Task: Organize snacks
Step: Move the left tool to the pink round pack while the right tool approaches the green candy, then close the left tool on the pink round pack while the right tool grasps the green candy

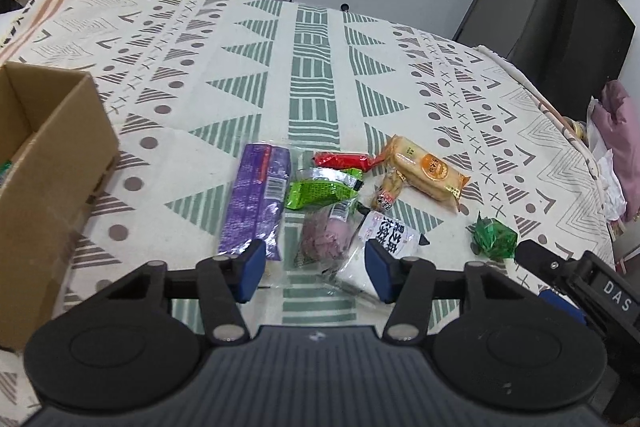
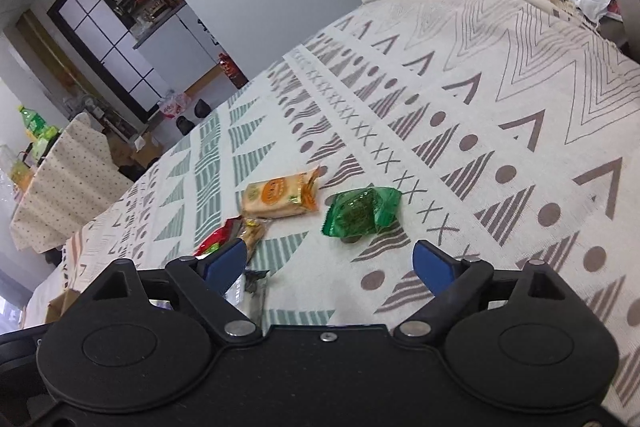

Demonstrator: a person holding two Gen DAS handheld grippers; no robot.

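A pile of snacks lies on the patterned tablecloth: a long purple packet, a green pouch, a red packet, an orange cracker pack, a clear bag with purple pieces, a white packet with black print and a green wrapped sweet. My left gripper hangs open just short of the clear bag and white packet. In the right wrist view my right gripper stands open, with the green sweet just beyond its fingers and the cracker pack further left.
An open cardboard box stands at the left of the table. The right gripper's body shows at the lower right of the left wrist view. A black monitor and pink cloth sit past the table's right edge.
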